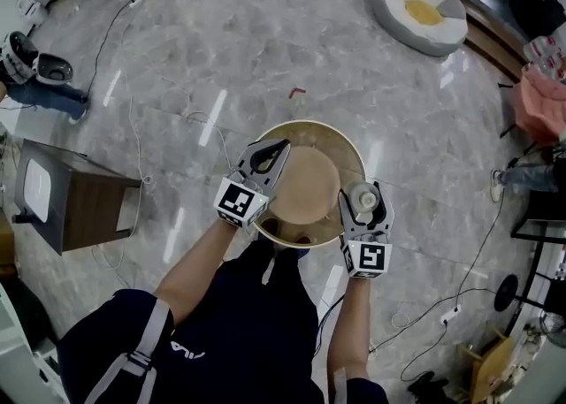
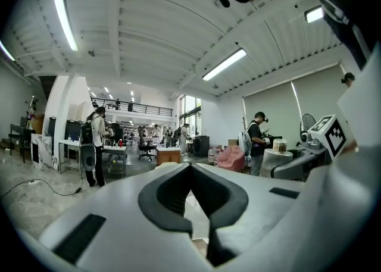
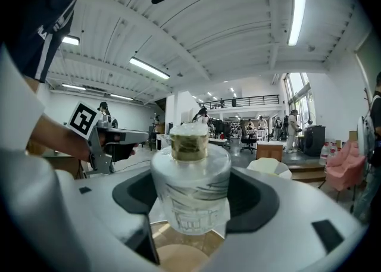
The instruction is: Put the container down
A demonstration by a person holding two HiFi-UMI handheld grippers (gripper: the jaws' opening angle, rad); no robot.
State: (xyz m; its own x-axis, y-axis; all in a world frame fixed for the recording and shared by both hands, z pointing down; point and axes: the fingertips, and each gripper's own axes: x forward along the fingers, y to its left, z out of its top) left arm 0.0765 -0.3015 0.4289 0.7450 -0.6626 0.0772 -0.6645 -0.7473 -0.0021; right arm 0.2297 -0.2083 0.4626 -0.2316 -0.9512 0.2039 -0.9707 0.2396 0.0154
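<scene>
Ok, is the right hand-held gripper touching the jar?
Touching. The right gripper view shows the right hand-held gripper with both jaws pressed against the sides of the jar, no gap.

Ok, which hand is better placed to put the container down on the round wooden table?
Right. The right tongs are clamped on the container, over the edge of the round wooden table; the left tongs are shut with nothing in them.

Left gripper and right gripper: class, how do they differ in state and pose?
The left gripper is shut on nothing; the right gripper clamps a clear glass jar. The left gripper angles rightward; the right gripper points straight ahead. Both hang over the round wooden table.
</scene>
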